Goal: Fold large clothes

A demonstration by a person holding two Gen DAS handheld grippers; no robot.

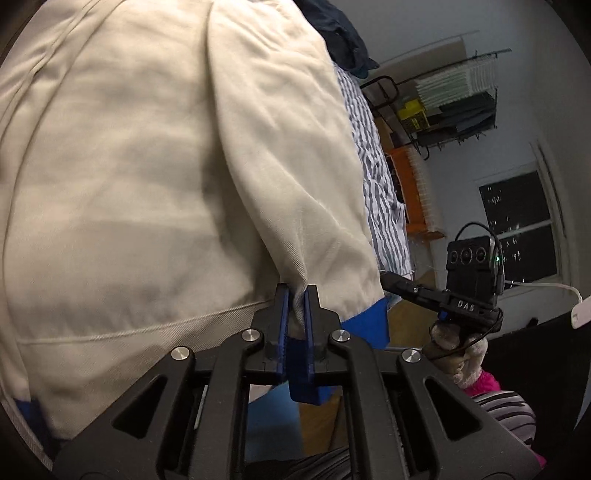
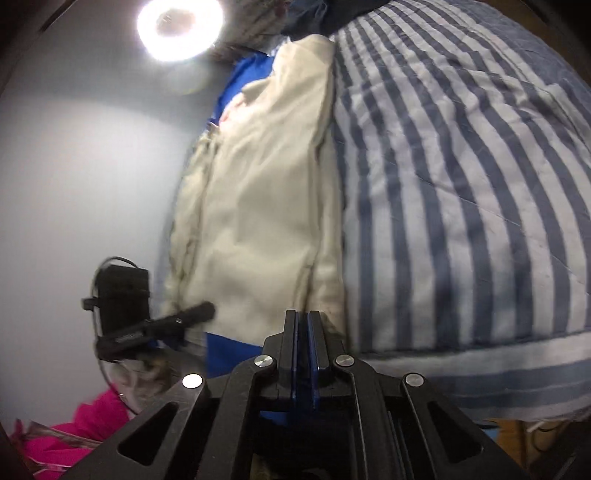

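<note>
Seen from the left wrist, the left gripper (image 1: 297, 291) is clenched on a gathered fold at the lower edge of a large cream garment (image 1: 155, 177), its blue-lined jaws pinching the cloth so that the fabric bunches between them. The garment fills most of this view and lies over a blue-and-white striped quilt (image 1: 373, 177), with a patch of blue fabric (image 1: 365, 325) showing under its hem. To the right, the right gripper (image 1: 391, 278) reaches in toward the garment's corner, held by a hand (image 1: 458, 350) above a pink cuff; from here its jaws cannot be read. A rack of folded items (image 1: 454, 99) stands against the far wall beside a dark window (image 1: 517, 225). Seen from the right wrist, the right gripper (image 2: 304, 315) has its blue pads drawn tight together at the cream garment's (image 2: 266, 206) lower edge, beside the striped quilt (image 2: 461, 192); whether any cloth is caught between them cannot be told. The garment lies in a long strip between the quilt and a blue layer (image 2: 229, 350). The left gripper (image 2: 205, 310) shows blurred at the garment's left corner. A round lamp (image 2: 180, 22) glares overhead.
</note>
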